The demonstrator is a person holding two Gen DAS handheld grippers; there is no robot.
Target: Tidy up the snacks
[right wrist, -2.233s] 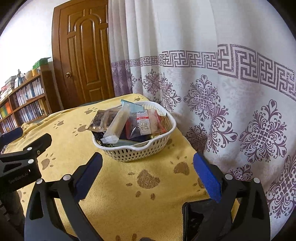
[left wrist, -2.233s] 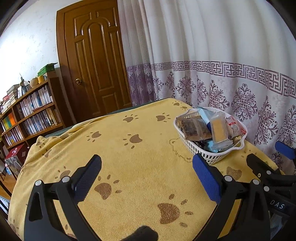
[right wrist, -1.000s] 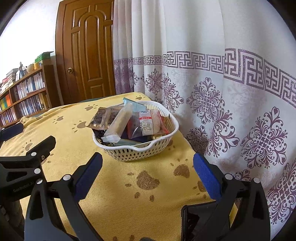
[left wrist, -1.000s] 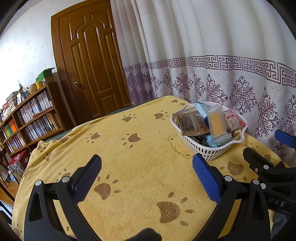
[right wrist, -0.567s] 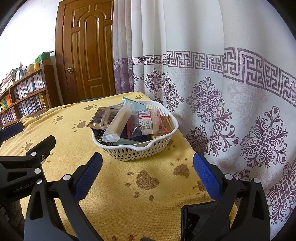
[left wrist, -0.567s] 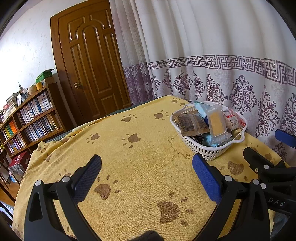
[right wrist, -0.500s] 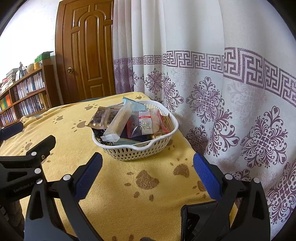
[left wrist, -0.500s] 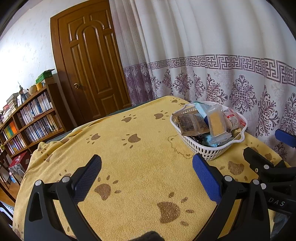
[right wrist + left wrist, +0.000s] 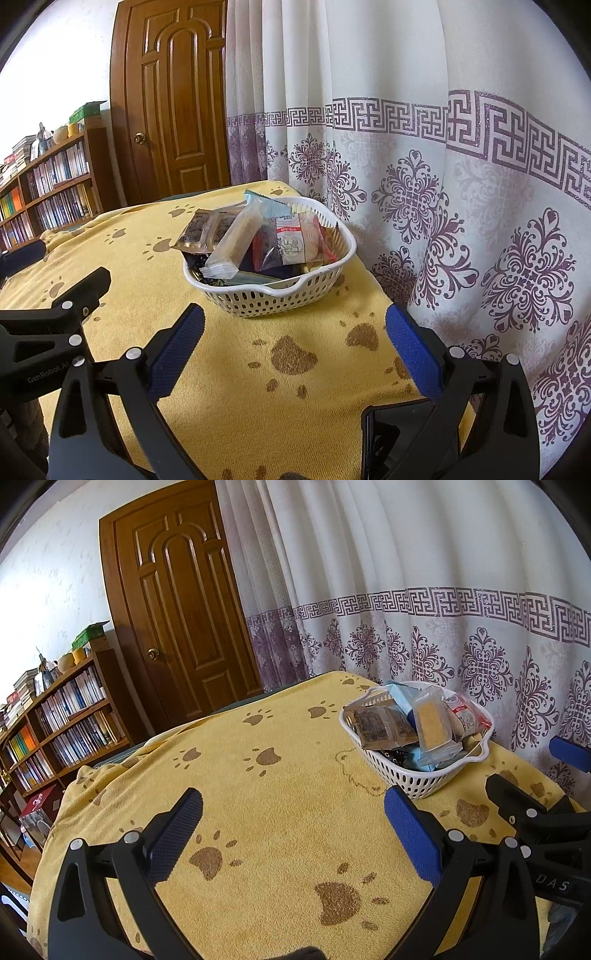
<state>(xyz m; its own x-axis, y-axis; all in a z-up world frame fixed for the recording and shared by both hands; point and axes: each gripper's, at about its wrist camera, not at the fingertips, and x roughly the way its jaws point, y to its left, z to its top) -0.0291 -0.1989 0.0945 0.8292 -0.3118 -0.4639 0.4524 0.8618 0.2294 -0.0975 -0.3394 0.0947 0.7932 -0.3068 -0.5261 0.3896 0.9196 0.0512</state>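
Both tools empty, jaws spread wide. Left tool (image 9: pixel 293 830) hovers over the yellow paw-print cloth (image 9: pixel 258 794) covering the bench, nothing btwn its blue pads (image 9: pixel 410 834). Right tool (image 9: pixel 295 347) same: wide open, above the cloth nr the bench's right edge, holding nothing.

White perforated basket (image 9: pixel 273 295) sits on the cloth at the far right of the bench, close to the patterned curtain (image 9: pixel 424 155). Packed w/ wrapped snacks: a clear pack w/ a tan bar (image 9: pixel 236 240) leaning across the top, a dark brown packet (image 9: pixel 203 230) at the left rim, a red-and-white round-label pack (image 9: pixel 295 243) at right, a light blue packet (image 9: pixel 267 205) at back. Basket lies ahead of the right tool, and ahead-right of the left tool (image 9: pixel 410 771).

Wooden door (image 9: pixel 177 613) and bookshelf (image 9: pixel 62 716) in bkgd, left.
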